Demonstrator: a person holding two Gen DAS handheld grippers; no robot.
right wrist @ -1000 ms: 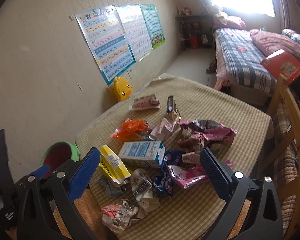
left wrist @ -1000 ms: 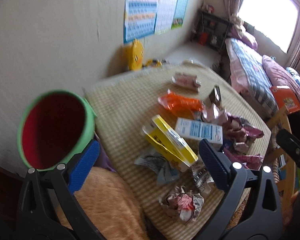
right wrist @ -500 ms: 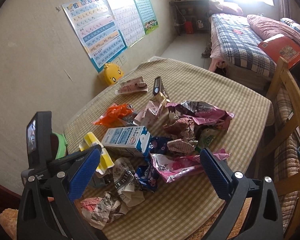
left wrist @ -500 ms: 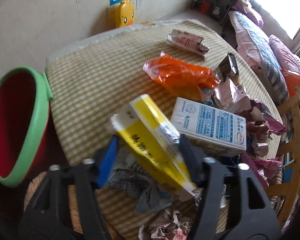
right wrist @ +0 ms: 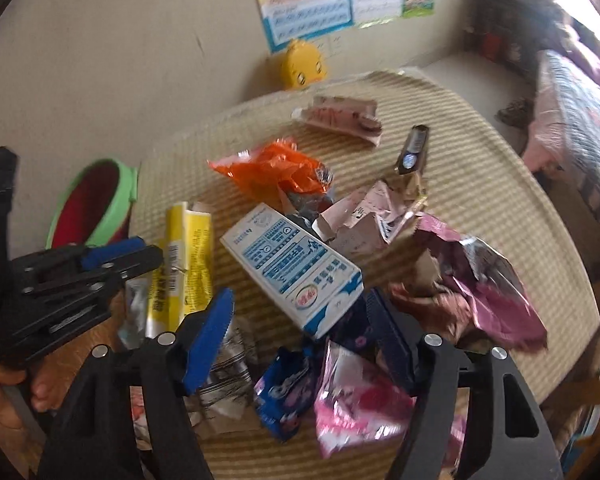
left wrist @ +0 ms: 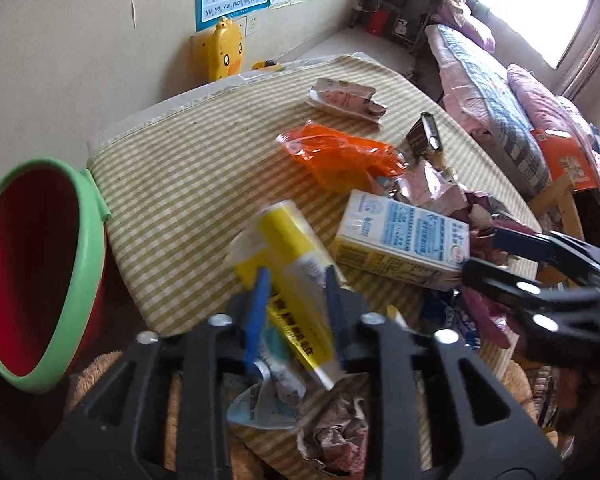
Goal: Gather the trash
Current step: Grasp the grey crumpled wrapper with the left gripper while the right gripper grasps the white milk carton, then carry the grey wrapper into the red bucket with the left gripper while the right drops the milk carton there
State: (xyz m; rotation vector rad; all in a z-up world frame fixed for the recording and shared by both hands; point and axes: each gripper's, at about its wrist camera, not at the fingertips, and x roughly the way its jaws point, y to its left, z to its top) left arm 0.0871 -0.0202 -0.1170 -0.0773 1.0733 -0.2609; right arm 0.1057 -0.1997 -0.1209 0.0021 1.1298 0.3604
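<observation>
Left claw (left wrist: 294,312): just closing, clamped on yellow carton (left wrist: 288,276), tilted off tabletop (left wrist: 188,168). Red bucket (left wrist: 32,272) left of it. Right claw (right wrist: 300,320): just closing, half open, straddling milk carton (right wrist: 292,264) corner, contact unclear.

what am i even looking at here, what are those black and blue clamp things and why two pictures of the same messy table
Each black clamp with blue pads is a hand-held claw; a person holds one in each hand, and a small camera on each looks forward along its fingers. So you get one picture per claw.

The left claw has just been closing and now pinches the yellow carton. The right claw has been closing around the end of the blue and white milk carton, but contact isn't clear.

On the checked tablecloth lie an orange wrapper, pink wrappers and crumpled paper. The red bin with a green rim stands beside the table.
</observation>
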